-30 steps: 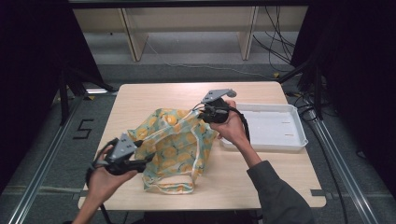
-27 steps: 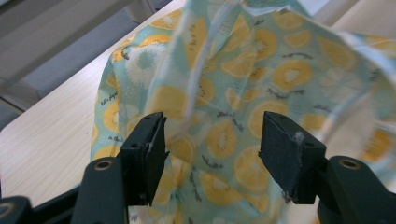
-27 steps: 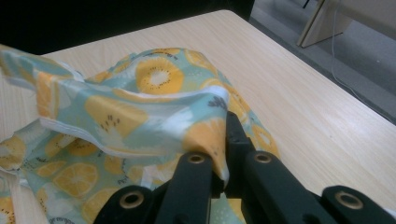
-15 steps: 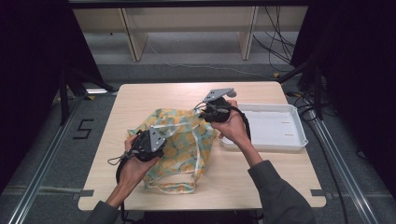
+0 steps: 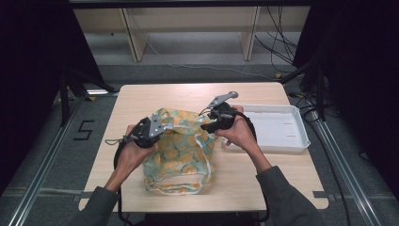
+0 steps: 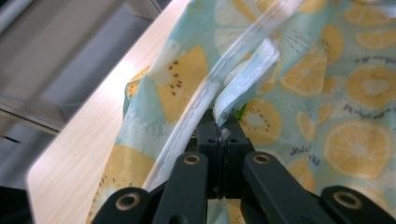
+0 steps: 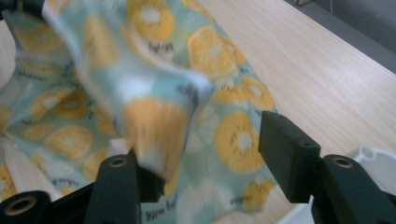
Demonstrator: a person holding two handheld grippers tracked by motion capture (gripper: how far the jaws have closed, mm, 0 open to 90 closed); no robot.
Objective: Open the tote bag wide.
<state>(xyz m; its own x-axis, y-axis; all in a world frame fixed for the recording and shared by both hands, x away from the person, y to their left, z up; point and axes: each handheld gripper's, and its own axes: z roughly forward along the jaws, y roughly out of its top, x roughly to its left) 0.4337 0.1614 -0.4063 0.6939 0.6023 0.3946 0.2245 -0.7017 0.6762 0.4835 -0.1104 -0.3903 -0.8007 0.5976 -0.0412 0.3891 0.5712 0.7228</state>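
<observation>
A fabric bag [image 5: 181,153] printed with orange and kiwi slices on pale green lies crumpled at the middle of the table. My left gripper [image 5: 164,126] is at its left upper edge. Its jaws have just been closing and now pinch the bag's white-trimmed rim [image 6: 247,79], as the left gripper [image 6: 223,133] view shows. My right gripper [image 5: 205,126] is at the bag's upper right. Its jaws have just been opening. In the right gripper [image 7: 215,154] view the blurred bag fabric [image 7: 140,102] hangs loose over one jaw, with a wide gap to the other.
A white tray [image 5: 275,127] stands on the right of the wooden table [image 5: 141,99], just behind my right hand, and its corner [image 7: 378,161] appears in the right gripper view. Bare tabletop [image 7: 317,60] lies beyond the bag. Dark frame rails flank the table.
My left hand has travelled right from the table's left edge to the bag's rim and shut on it. The right gripper stayed in place and let go of the fabric.
</observation>
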